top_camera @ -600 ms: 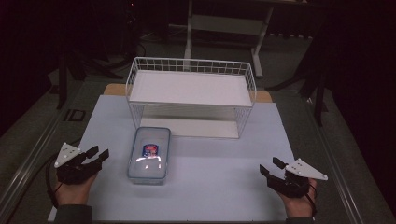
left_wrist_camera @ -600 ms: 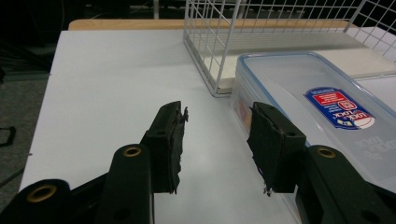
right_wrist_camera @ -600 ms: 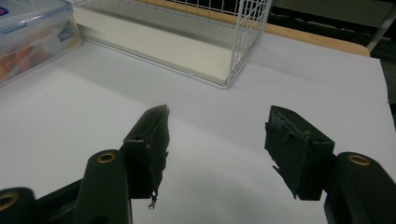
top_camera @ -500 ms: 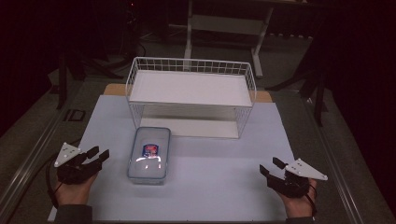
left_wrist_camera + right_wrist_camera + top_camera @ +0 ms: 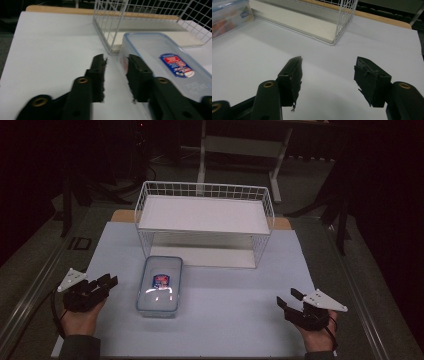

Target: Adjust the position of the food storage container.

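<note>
A clear lidded container (image 5: pixel 160 285) with a red and blue label lies on the pale mat (image 5: pixel 235 295), front left of a white wire rack (image 5: pixel 205 215). My left gripper (image 5: pixel 109 281) rests on the mat just left of the container, open with nothing between the jaws. In the left gripper view, that gripper (image 5: pixel 116 60) has its jaws moderately apart, and the container (image 5: pixel 150 47) lies close behind the right jaw. My right gripper (image 5: pixel 288 298) sits at the front right, open wide and empty. In the right gripper view, the right gripper (image 5: pixel 329 61) is over bare mat, the container (image 5: pixel 229 15) far off at top left.
The wire rack (image 5: pixel 344 15) has a white upper shelf and a white base board on the mat. A wooden strip (image 5: pixel 122 215) runs along the table's back edge. Metal stands and dark floor lie beyond the table.
</note>
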Motion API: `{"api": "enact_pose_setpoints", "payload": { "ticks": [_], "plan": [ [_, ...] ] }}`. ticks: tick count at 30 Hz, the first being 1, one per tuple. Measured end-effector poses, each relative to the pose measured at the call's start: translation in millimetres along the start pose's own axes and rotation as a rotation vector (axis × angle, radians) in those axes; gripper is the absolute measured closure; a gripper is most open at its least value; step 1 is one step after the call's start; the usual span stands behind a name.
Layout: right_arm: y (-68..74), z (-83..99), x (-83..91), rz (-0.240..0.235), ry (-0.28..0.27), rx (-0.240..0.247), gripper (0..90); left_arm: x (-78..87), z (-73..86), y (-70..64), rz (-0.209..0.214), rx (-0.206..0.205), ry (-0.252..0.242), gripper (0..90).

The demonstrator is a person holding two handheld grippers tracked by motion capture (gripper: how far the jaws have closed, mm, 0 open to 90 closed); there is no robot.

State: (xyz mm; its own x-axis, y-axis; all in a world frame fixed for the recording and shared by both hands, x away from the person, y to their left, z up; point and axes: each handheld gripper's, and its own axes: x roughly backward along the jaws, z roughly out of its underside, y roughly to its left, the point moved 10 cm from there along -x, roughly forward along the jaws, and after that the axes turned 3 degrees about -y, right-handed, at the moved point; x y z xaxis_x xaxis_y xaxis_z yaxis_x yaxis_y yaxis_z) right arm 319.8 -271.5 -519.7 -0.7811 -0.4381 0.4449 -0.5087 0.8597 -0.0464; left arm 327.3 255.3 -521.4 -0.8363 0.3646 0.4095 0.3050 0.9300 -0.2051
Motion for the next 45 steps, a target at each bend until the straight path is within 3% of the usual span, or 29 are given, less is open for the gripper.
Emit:
{"api": "enact_pose_setpoints", "payload": {
  "ticks": [4, 5, 7, 13, 18, 21, 30, 37, 42, 45],
  "plan": [
    [0.2, -0.1, -0.7, 0.002, 0.001, 0.0, 38.3, -5.6, -7.0, -4.1, 0.019, -0.015, 0.007, 78.8],
    [0.2, 0.0, -0.9, 0.002, 0.001, 0.001, 38.1, -14.3, -11.1, -6.6, 0.026, -0.022, 0.022, 78.8],
    [0.0, 0.3, -1.5, 0.007, 0.004, 0.003, 36.9, -22.9, -13.1, -7.9, 0.032, -0.032, 0.039, 89.1],
    [-2.3, 0.8, -1.5, 0.015, 0.004, -0.003, 36.3, -48.1, -16.6, -12.4, 0.039, -0.069, 0.077, 89.7],
    [-2.2, 0.4, -1.6, 0.013, 0.003, 0.002, 36.0, -66.7, -9.3, -17.1, 0.041, -0.103, 0.114, 89.7],
    [-2.0, 1.4, -2.2, 0.012, 0.009, 0.003, 36.0, -75.5, -5.3, -20.4, 0.056, -0.101, 0.134, 89.8],
    [-2.2, 1.0, -1.9, 0.011, 0.005, 0.002, 36.0, -89.0, 3.8, -23.3, 0.052, -0.123, 0.182, 89.8],
    [-0.7, 1.6, -3.8, 0.004, 0.012, 0.007, 36.0, -93.0, 4.9, -25.9, 0.071, -0.101, 0.19, 90.0],
    [1.2, 1.2, -5.3, -0.002, 0.014, 0.017, 36.0, -101.1, 7.0, -41.3, 0.119, -0.111, 0.201, 90.0],
    [0.8, 1.4, -5.0, -0.002, 0.014, 0.017, 36.0, -107.2, 8.7, -55.1, 0.146, -0.14, 0.222, 90.0]
  ]
}}
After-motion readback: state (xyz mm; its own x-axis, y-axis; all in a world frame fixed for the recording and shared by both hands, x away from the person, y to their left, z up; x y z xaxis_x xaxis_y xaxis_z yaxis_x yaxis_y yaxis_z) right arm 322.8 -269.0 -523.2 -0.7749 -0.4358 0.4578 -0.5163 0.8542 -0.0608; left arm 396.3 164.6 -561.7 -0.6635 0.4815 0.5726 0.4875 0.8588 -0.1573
